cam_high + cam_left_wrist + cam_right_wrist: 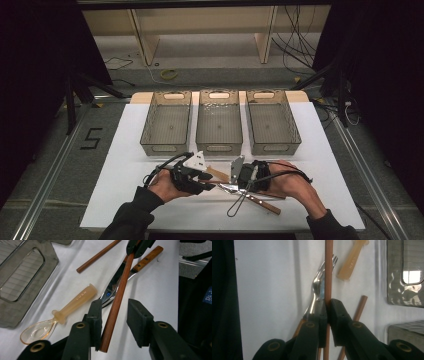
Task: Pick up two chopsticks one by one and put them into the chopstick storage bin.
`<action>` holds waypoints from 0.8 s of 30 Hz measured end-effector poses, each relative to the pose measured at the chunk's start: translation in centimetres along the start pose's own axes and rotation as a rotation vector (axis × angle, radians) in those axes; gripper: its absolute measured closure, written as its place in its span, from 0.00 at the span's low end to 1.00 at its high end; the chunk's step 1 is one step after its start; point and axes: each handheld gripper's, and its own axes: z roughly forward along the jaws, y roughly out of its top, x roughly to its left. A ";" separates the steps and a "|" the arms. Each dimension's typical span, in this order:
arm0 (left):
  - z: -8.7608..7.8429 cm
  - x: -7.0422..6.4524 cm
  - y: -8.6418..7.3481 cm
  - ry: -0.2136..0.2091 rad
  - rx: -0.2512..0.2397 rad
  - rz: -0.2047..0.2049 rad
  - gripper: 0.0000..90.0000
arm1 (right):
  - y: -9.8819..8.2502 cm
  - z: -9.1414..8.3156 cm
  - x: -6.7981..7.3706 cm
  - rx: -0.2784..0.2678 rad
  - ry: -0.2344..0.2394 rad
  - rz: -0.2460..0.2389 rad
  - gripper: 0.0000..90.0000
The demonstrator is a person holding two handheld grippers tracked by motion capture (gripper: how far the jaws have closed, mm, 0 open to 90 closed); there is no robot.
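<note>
Right gripper (326,307) clamped on chopstick (328,270), left gripper (113,315) loose around it — spoon (62,315) lettering perhaps "LUSN".

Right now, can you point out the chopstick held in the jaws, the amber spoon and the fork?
Chopstick (117,293): left gripper view, middle of the stick.
Spoon (75,301): left gripper view, its thick handle.
Fork (318,281): right gripper view, the neck below the tines.
</note>
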 end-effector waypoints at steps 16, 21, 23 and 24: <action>0.4 -0.3 -0.1 -0.047 0.037 0.053 0.85 | 0.1 0.2 0.4 0.015 0.016 -0.048 0.94; 0.4 -0.5 -0.1 -0.098 0.021 0.081 0.91 | 0.0 0.2 0.4 0.020 0.010 -0.081 0.93; 0.3 -0.6 -0.1 -0.103 0.022 0.090 0.92 | -0.2 0.2 0.5 0.005 0.011 -0.069 0.92; 0.3 -0.6 -0.1 -0.106 0.018 0.090 0.92 | -0.2 0.2 0.4 0.010 0.015 -0.083 0.92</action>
